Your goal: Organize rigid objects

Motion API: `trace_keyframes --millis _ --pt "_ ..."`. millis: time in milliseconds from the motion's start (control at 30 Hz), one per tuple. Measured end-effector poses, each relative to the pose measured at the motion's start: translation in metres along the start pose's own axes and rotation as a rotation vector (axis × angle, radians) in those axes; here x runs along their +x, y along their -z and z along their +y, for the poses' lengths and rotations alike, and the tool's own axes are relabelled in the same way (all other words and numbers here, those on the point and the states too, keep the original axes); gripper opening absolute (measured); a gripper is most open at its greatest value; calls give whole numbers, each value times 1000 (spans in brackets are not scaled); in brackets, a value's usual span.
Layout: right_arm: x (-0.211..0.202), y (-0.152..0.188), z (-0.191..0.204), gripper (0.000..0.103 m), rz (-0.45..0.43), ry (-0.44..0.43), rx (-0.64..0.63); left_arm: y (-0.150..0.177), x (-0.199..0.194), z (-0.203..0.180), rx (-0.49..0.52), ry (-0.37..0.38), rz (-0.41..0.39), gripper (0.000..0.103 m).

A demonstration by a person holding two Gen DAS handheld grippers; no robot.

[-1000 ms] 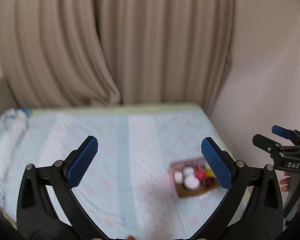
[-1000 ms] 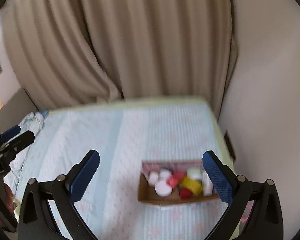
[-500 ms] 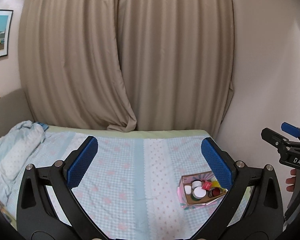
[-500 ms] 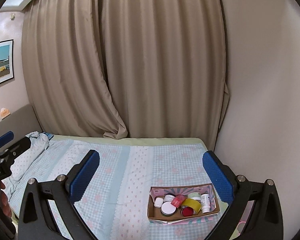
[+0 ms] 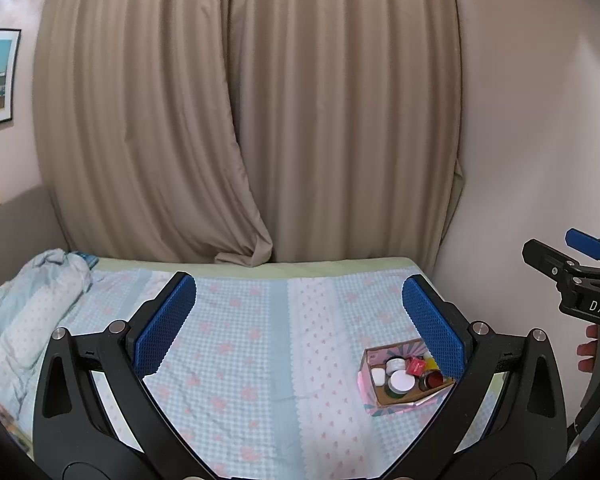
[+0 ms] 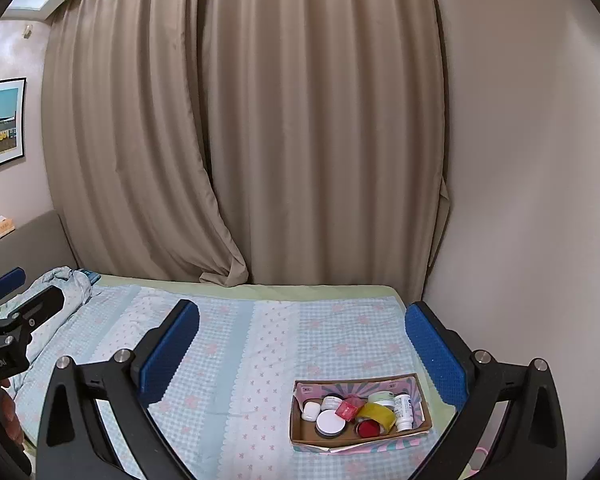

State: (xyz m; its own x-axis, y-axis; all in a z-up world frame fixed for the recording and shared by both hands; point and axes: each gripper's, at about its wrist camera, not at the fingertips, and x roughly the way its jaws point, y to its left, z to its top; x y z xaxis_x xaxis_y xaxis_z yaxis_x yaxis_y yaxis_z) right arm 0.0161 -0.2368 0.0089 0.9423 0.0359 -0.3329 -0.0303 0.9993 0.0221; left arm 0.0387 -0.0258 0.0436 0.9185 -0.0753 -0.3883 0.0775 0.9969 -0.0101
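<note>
Grippers: two. Left gripper (image 5: 298, 324), jaws spread wide, empty. Right gripper (image 6: 302, 346), jaws spread wide, empty.

Cardboard box (image 6: 416, 434): one, on the bed (image 6: 236, 336) at its 4 o'clock corner, near the wall; long axis runs 9 to 3 o'clock in the right wrist view.

Contents, packed touching:
- white-lidded jars: three, largest (image 6: 331, 423)
- white earbud case (image 6: 310, 410): one
- red packet (image 6: 349, 408): one
- yellow tape roll (image 6: 378, 414): one
- red-lidded jar (image 6: 367, 428): one
- white bottle (image 6: 404, 412), lying 12 to 6 o'clock: one

Curtains (image 6: 244, 128): two panels behind the bed.
</note>
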Motion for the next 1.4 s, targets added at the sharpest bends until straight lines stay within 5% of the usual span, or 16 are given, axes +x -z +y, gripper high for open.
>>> trace_keyframes --millis 1400 --pt "10 -3 3 103 -3 3 3 -2 2 14 -34 -6 -31 103"
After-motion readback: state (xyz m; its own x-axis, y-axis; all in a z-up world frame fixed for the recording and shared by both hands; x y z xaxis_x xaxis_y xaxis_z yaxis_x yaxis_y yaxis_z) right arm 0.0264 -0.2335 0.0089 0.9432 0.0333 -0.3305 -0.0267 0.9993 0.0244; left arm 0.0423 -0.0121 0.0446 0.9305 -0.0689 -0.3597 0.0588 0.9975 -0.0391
